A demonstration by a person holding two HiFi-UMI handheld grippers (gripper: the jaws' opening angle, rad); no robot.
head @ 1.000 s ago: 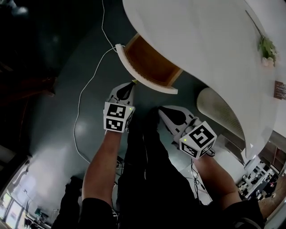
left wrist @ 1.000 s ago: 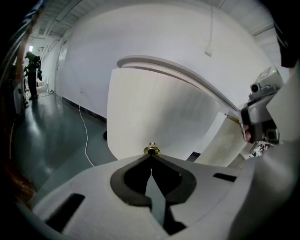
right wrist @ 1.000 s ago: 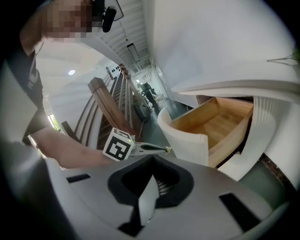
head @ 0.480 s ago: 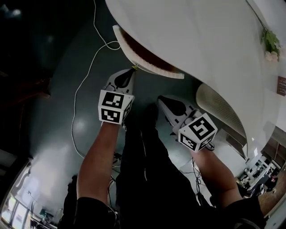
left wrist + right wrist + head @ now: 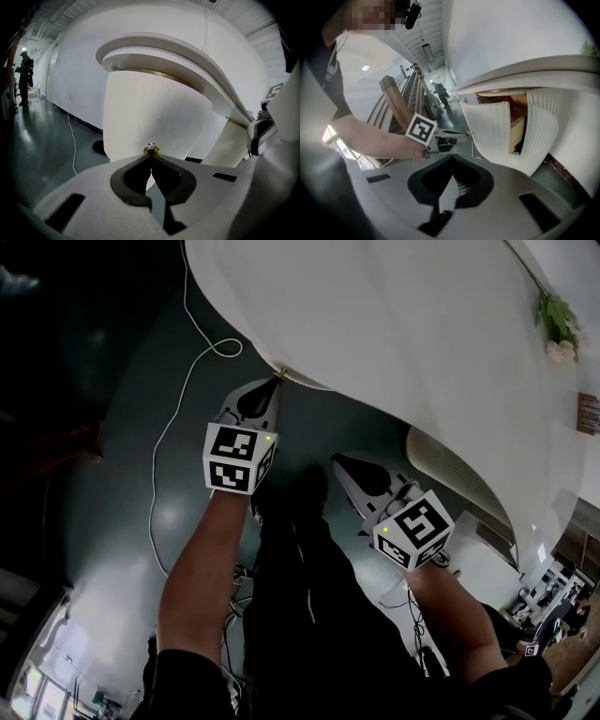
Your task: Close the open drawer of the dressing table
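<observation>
Dark glossy floor [image 5: 141,521], white cable [image 5: 173,427] across it; right tool [image 5: 339,463] clenched, empty; farther, left tool [image 5: 277,380] clenched on the brass knob [image 5: 151,150] of the drawer [image 5: 140,112], now pushed under the white bench [image 5: 394,324], its wooden inside no longer showing

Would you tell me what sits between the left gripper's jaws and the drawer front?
Only the drawer front's brass knob, pinched by the left gripper; the left gripper view shows it.

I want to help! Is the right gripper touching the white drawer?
No, the right gripper hangs in the air, apart from the white fluted drawer front.
</observation>
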